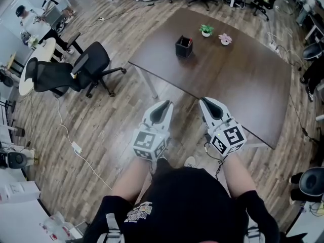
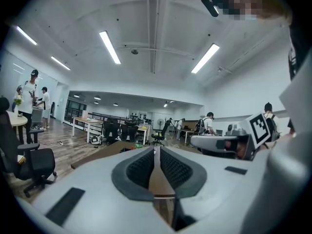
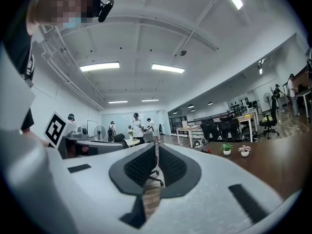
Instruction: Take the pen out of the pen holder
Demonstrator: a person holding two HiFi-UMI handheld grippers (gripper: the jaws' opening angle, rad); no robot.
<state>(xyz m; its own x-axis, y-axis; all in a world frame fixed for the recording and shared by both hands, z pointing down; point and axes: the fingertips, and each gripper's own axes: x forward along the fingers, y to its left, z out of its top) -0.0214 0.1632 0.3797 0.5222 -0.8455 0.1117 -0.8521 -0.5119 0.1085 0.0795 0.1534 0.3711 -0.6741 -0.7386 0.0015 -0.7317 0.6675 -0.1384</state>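
Underneath everything, a floor (image 1: 111, 120) of wooden planks. On it, a large dark brown bench (image 1: 243, 85), set at an angle in the head view. To the left of the bench and apart from it, a black office chair (image 1: 81, 67) on wheels. Close to the camera, held out side by side at the near edge of the bench: left gripper (image 1: 164, 105) and right gripper (image 1: 205, 103), both about level, each with the jaws pressed together, pad against pad, pinching no thing. Far on the bench, toward its back corner and well apart from both grippers, a black pen holder (image 1: 184, 47), standing upright. Near it, further back and to the right, two small pots: a green plant (image 1: 206, 30) and a pinkish plant (image 1: 225, 38). Inside the pen holder, at its right rim, the pen (image 1: 190, 42), seen only as a small reddish bit.
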